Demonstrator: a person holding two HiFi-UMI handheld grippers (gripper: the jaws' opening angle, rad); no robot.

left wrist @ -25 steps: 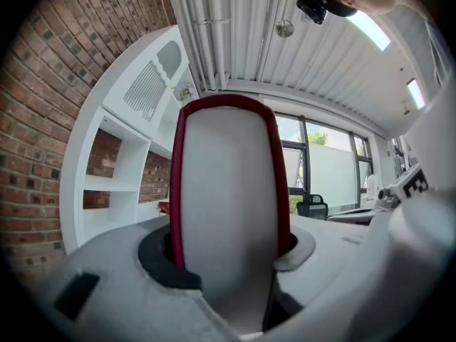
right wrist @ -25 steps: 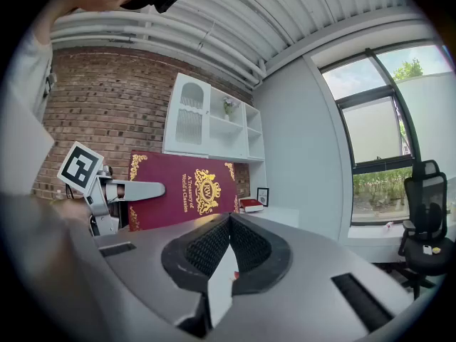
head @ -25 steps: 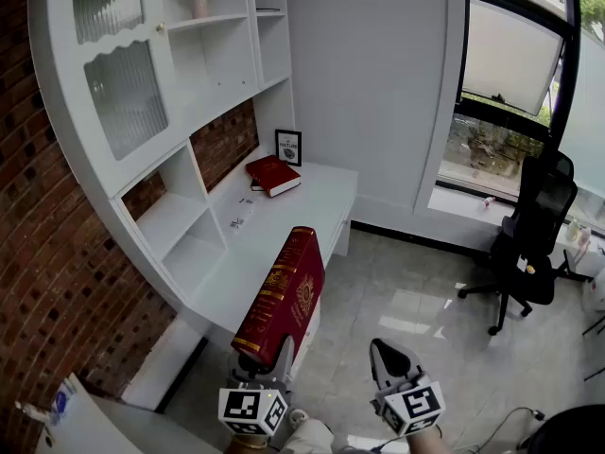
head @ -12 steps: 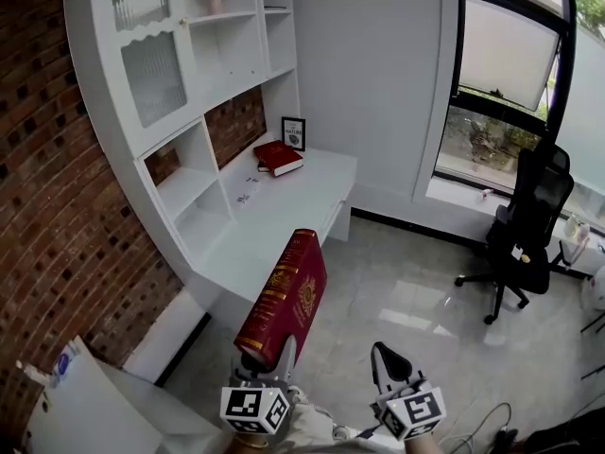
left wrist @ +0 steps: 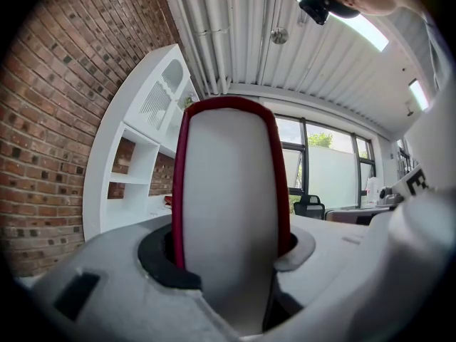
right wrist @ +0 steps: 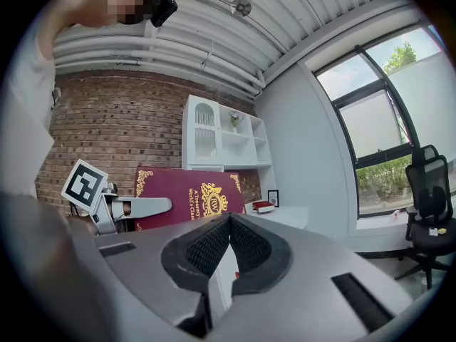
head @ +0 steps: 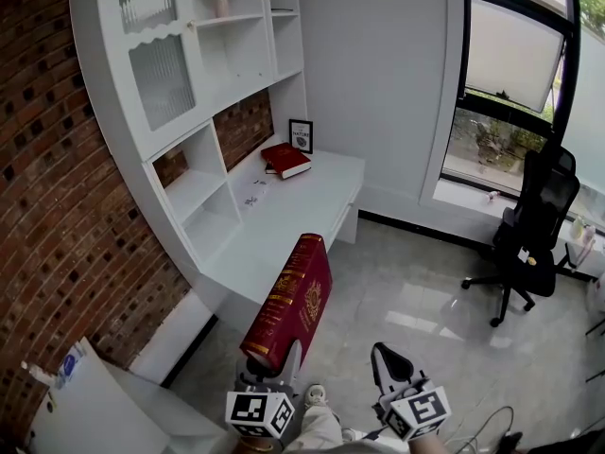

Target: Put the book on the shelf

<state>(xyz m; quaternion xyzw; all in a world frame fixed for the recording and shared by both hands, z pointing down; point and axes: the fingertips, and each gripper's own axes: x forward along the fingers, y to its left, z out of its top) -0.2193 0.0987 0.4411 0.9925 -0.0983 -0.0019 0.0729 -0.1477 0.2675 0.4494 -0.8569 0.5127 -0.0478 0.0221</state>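
Note:
A thick dark-red book (head: 291, 303) with gold print stands tilted on its end in my left gripper (head: 274, 359), which is shut on its lower edge. In the left gripper view the book's pale page edge (left wrist: 231, 191) fills the gap between the jaws of the left gripper (left wrist: 231, 251). The book hangs over the floor, just off the front corner of the white desk (head: 284, 220). My right gripper (head: 383, 357) is beside it to the right, shut and holding nothing. From the right gripper (right wrist: 229, 223), its pads meet and the book's cover (right wrist: 182, 194) shows to the left.
A white shelf unit (head: 189, 112) with open compartments rises behind the desk against a brick wall. On the desk lie another red book (head: 286, 159) and a small framed picture (head: 301, 135). A black office chair (head: 534, 244) stands by the window at right.
The shelf unit and desk look smaller and farther off than a second ago. The book stays gripped in the left gripper at the same tilt. The right gripper stays shut.

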